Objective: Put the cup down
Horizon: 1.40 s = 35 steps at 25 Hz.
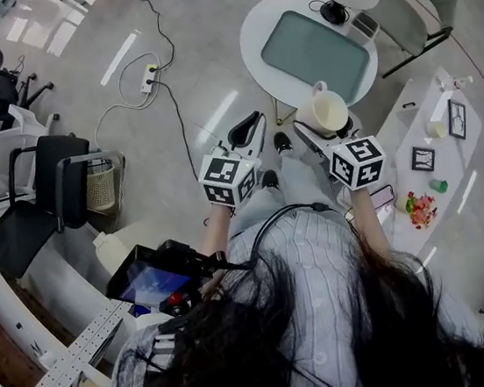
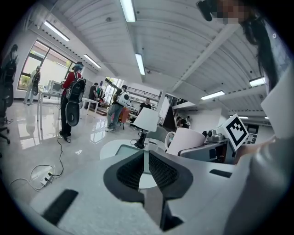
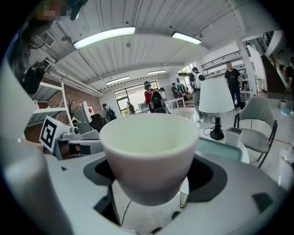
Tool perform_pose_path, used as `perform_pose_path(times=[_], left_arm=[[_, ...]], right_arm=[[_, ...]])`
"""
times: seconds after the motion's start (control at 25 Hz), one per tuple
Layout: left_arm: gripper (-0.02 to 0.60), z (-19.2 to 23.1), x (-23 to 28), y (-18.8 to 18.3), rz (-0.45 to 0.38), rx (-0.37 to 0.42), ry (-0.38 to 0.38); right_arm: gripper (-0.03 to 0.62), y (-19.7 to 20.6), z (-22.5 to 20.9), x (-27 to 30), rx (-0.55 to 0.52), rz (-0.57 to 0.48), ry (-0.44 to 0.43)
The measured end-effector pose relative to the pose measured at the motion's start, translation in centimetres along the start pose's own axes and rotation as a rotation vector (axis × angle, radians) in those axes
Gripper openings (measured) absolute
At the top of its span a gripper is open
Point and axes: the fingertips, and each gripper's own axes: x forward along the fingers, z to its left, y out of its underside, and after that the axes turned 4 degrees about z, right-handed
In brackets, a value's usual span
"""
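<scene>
Between right gripper jaws, pinched: white cup, upright, mouth up. Handle hidden there, plain in head view. Left gripper pressed together, empty.

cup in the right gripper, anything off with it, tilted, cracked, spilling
Nothing stands out. The cup sits upright between the jaws of the right gripper. Its rim is level, its inside looks empty and clean, and no chip or crack shows. It is held in the air near the round table, not yet set down.

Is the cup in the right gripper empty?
Empty, as far as visible: the cup, clamped in the right gripper, shows only bare pale inner walls.
</scene>
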Motion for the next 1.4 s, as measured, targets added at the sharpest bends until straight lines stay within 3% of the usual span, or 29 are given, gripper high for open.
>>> perform_pose_path(times=[0.68,1.4], left_arm=[[0.018,4.2,8.4,-2.7,0.058,-0.028,-0.033],[0.018,6.1,12.8,-2.6,0.163,-0.02,-0.058]], right_arm=[[0.405,-1.9,-8.9,9.5,-0.067,0.116,-0.037],[0.405,1.9,-17.4,20.7,-0.147,0.261,-0.026]])
